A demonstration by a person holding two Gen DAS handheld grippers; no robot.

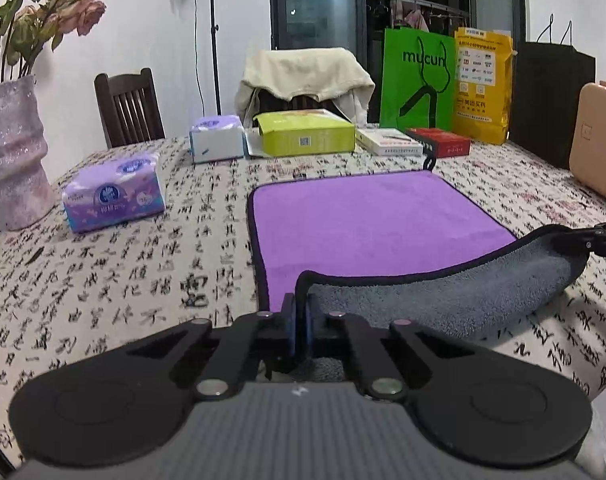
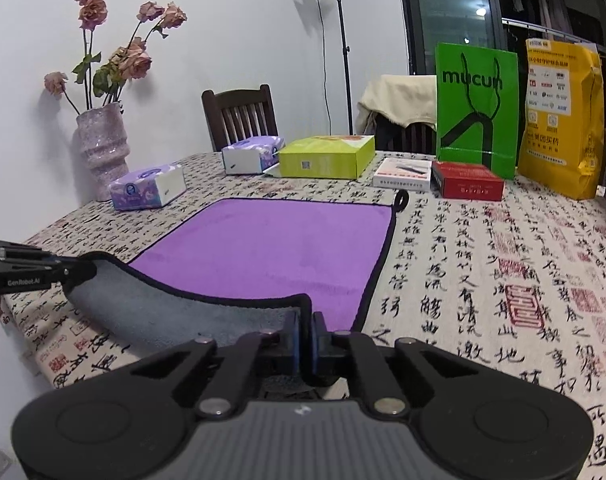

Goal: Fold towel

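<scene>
**Two tools lift the near edge of a purple towel for its first fold**

At the far left of the left wrist view a pale vase [image 1: 13,152] of dried roses stands on the counter [image 1: 103,288], which wears a cloth printed with black calligraphy. Just right of it lies a purple tissue pack [image 1: 113,196].

The towel [image 1: 367,216] fills the centre, purple face up and flat on the counter, its far edge running across mid-frame. Its near edge is raised, showing the grey underside. The left tool [image 1: 301,320], bottom centre, is pinched tight on the near left corner. The right tool [image 2: 306,340], bottom centre of the right wrist view, is clamped the same way on the near right corner.

This looks like the start of the first fold. The next move probably calls for carrying both corners together, up and over, to meet the far edge.

Bare counter lies either side of the towel. Beyond the far edge, boxes and upright bags crowd the upper part of the frame, so the corners should land short of them.
</scene>
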